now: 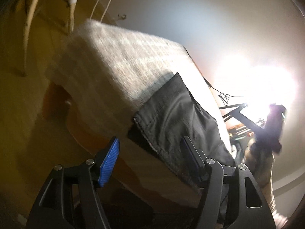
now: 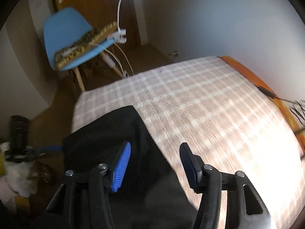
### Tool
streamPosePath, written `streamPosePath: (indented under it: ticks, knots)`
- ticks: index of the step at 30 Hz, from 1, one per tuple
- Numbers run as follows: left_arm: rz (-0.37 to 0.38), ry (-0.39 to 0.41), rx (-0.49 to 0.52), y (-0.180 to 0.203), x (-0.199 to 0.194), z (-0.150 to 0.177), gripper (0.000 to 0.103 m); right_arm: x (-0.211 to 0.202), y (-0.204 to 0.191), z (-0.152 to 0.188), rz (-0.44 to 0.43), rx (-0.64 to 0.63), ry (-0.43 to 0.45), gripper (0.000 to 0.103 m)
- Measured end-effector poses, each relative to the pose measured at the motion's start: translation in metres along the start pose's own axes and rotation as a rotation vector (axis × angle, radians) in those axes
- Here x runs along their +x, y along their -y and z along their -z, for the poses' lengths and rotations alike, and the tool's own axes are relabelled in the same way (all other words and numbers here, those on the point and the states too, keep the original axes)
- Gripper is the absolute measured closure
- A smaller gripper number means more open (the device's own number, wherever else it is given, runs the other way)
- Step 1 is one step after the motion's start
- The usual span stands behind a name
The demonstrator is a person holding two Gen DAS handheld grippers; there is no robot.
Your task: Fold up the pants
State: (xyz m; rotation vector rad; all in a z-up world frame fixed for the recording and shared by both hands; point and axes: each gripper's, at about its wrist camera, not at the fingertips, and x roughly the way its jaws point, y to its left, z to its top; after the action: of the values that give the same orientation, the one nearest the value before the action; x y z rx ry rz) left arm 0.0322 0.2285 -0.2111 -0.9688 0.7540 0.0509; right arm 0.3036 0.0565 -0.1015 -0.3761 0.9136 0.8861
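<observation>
Bed (image 2: 209, 114) with a checked cover fills most of both views, pretty blurry. Dark pants (image 2: 118, 143) lie along the bed's near left edge in the right wrist view, one square end reaching onto the cover, the rest draped toward the camera. From the left wrist view the pants (image 1: 175, 118) hang over the edge. Blue chair (image 2: 66, 38) stands off beyond the bed's far left corner, a clip lamp (image 2: 122, 9) on it. Left gripper (image 1: 150, 158) has its jaws apart, nothing between them. Right gripper (image 2: 155, 162) is also spread wide, hovering over the pants' edge, holding nothing.
</observation>
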Motion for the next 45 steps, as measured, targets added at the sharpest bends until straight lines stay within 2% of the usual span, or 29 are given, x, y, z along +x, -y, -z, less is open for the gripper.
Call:
streamPosePath:
  ticks: [2, 4, 6, 7, 9, 10, 12, 17, 21, 23, 27, 28, 31, 36, 39, 42, 44, 45]
  knots:
    - [-0.011, -0.017, -0.006, 0.0, 0.01, 0.0, 0.038, -0.031, 0.004, 0.016, 0.012, 0.026, 0.023, 0.041]
    - [0.026, -0.029, -0.059, -0.005, 0.017, 0.001, 0.038, -0.062, 0.011, 0.038, 0.04, 0.066, 0.043, 0.038]
    - [0.058, -0.021, -0.085, -0.006, 0.019, 0.001, 0.041, -0.095, 0.022, 0.065, 0.084, 0.131, 0.062, 0.036]
    - [0.05, -0.009, -0.07, -0.001, 0.017, 0.001, 0.044, -0.118, 0.032, 0.086, 0.126, 0.182, 0.075, 0.034]
    - [0.007, 0.011, -0.024, 0.009, 0.015, 0.001, 0.068, -0.147, 0.044, 0.117, 0.203, 0.251, 0.089, 0.032]
    - [-0.015, 0.021, -0.006, 0.014, 0.013, 0.001, 0.072, -0.168, 0.054, 0.143, 0.269, 0.307, 0.095, 0.03]
    - [-0.033, 0.043, 0.011, 0.018, 0.01, -0.002, 0.089, -0.201, 0.072, 0.188, 0.347, 0.42, 0.101, 0.028]
    - [-0.06, 0.09, 0.092, 0.037, -0.004, -0.004, 0.096, -0.264, 0.109, 0.3, 0.495, 0.71, 0.106, 0.027]
    - [-0.105, 0.134, 0.191, 0.059, -0.012, -0.005, 0.096, -0.287, 0.134, 0.374, 0.54, 0.866, 0.099, 0.026]
    - [-0.121, 0.111, 0.175, 0.055, -0.01, -0.007, 0.096, -0.289, 0.151, 0.401, 0.497, 0.932, 0.101, 0.026]
    - [-0.2, 0.083, 0.162, 0.045, -0.011, -0.009, 0.089, -0.279, 0.184, 0.422, 0.372, 1.002, 0.157, 0.026]
    - [-0.215, 0.095, 0.151, 0.042, -0.018, -0.01, 0.089, -0.271, 0.193, 0.423, 0.327, 1.008, 0.172, 0.026]
    - [-0.259, 0.147, 0.178, 0.047, -0.036, -0.014, 0.089, -0.254, 0.208, 0.418, 0.27, 0.984, 0.18, 0.026]
    - [-0.208, 0.139, 0.315, 0.09, -0.039, -0.023, 0.089, -0.233, 0.222, 0.411, 0.166, 0.943, 0.22, 0.017]
    - [-0.129, 0.051, 0.399, 0.124, -0.011, -0.026, 0.089, -0.226, 0.221, 0.408, 0.124, 0.909, 0.224, 0.018]
    - [-0.075, -0.043, 0.464, 0.155, 0.031, -0.023, 0.089, -0.223, 0.211, 0.403, 0.113, 0.857, 0.206, 0.025]
    - [-0.06, -0.092, 0.519, 0.171, 0.061, -0.018, 0.089, -0.22, 0.207, 0.403, 0.101, 0.837, 0.193, 0.044]
    - [-0.056, -0.113, 0.532, 0.177, 0.074, -0.016, 0.089, -0.22, 0.206, 0.405, 0.093, 0.844, 0.196, 0.049]
